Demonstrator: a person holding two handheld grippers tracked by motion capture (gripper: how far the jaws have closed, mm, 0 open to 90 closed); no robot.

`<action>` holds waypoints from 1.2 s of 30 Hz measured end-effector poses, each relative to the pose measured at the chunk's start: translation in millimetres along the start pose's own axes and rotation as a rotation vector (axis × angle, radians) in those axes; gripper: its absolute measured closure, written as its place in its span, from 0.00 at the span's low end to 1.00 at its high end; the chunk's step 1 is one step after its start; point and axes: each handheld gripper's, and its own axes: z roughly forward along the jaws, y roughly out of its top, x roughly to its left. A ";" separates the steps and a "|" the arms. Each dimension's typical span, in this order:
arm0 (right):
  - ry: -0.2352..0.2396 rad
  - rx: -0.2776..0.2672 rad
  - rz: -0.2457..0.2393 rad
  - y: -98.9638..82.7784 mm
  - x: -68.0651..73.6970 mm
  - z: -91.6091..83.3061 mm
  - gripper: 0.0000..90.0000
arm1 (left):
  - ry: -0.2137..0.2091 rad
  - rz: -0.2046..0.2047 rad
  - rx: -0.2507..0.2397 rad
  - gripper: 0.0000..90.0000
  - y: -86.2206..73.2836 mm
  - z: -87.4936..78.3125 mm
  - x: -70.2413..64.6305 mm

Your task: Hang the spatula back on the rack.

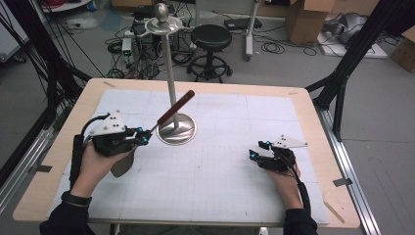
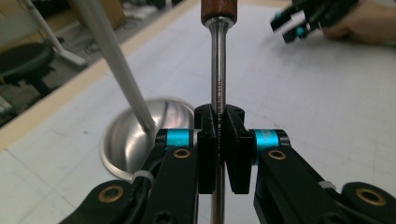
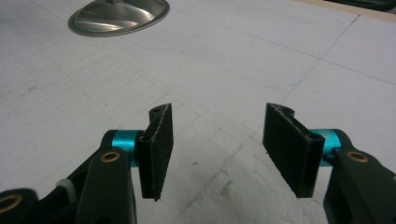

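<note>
the counter [image 1: 303, 105] carries a steel stand [image 1: 172, 93]. the left hand-held gripper [image 1: 143, 136], raised above the counter, is clamped on the metal shaft of a spatula [image 1: 169, 113], its long axis slanting up toward the stand's pole, wooden handle uppermost, blade down. the right hand-held gripper [image 1: 258, 150] rests low, jaws apart and holding nothing.

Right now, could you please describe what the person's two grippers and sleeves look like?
Both the left gripper and right gripper are black with bright blue collars, brass-coloured rivets and flat black pads. Each carries a grey three-cornered plate on top and trails a black cable along the forearm. The sleeves are dark.
</note>
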 end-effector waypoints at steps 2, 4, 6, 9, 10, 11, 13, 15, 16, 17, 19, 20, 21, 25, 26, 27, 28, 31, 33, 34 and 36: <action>-0.001 -0.002 0.002 0.0 -0.1 -0.1 0.47 | 0.029 -0.011 -0.054 0.94 1.2 -7.3 1.7; 0.000 -0.001 0.002 0.0 -0.1 -0.1 0.47 | 0.048 -0.014 -0.093 0.94 2.2 -13.3 3.1; -0.001 -0.001 0.001 0.0 -0.1 -0.1 0.47 | 0.069 -0.026 -0.145 0.94 3.2 -19.4 4.5; 0.002 0.001 0.002 0.0 0.1 0.0 0.47 | 0.081 -0.048 -0.204 0.94 4.1 -27.3 9.4; 0.002 0.002 0.003 0.0 0.1 -0.1 0.47 | 0.088 -0.051 -0.212 0.94 4.5 -29.9 11.5; 0.001 0.000 0.001 0.0 -0.1 0.0 0.47 | 0.104 -0.056 -0.230 0.94 4.8 -32.7 13.2; 0.000 -0.001 0.002 0.0 -0.2 -0.1 0.47 | 0.124 -0.073 -0.271 0.94 5.0 -38.5 17.8; 0.001 -0.001 0.003 0.0 -0.2 -0.1 0.47 | 0.132 -0.091 -0.312 0.94 5.0 -42.8 21.8; 0.000 -0.001 0.002 0.0 -0.2 -0.1 0.47 | 0.144 -0.101 -0.331 0.94 5.1 -45.0 23.6; 0.001 -0.001 0.003 0.0 -0.2 0.0 0.47 | 0.149 -0.109 -0.347 0.94 5.5 -46.9 25.9; 0.001 -0.001 0.002 0.0 -0.2 0.0 0.47 | 0.157 -0.124 -0.371 0.94 5.8 -50.0 30.0; 0.002 -0.002 0.002 0.0 -0.2 0.0 0.47 | 0.154 -0.131 -0.383 0.94 6.0 -51.0 31.7; 0.001 -0.002 0.002 0.0 -0.3 -0.1 0.47 | 0.154 -0.133 -0.390 0.94 6.1 -51.7 33.1; 0.002 -0.002 0.003 0.0 -0.3 -0.1 0.47 | 0.162 -0.140 -0.404 0.94 7.0 -52.2 36.8; 0.002 -0.002 0.003 0.0 -0.3 -0.1 0.47 | 0.162 -0.142 -0.408 0.94 7.3 -51.2 37.6; 0.001 -0.001 0.003 0.0 -0.2 -0.1 0.47 | 0.156 -0.141 -0.406 0.94 7.6 -50.4 38.6; 0.004 0.002 0.007 0.0 0.2 -0.1 0.47 | 0.153 -0.139 -0.405 0.94 8.1 -49.3 39.5; 0.004 0.001 0.006 0.0 0.1 -0.1 0.47 | 0.157 -0.134 -0.399 0.94 9.5 -45.5 42.6; 0.002 -0.001 0.002 0.0 -0.3 0.0 0.47 | 0.159 -0.134 -0.400 0.94 10.5 -43.3 44.5; 0.003 0.000 0.004 0.0 0.0 -0.1 0.47 | 0.155 -0.133 -0.397 0.94 11.3 -42.5 45.9; 0.002 0.000 0.004 0.0 0.0 0.0 0.47 | 0.155 -0.129 -0.405 0.94 13.4 -40.5 46.6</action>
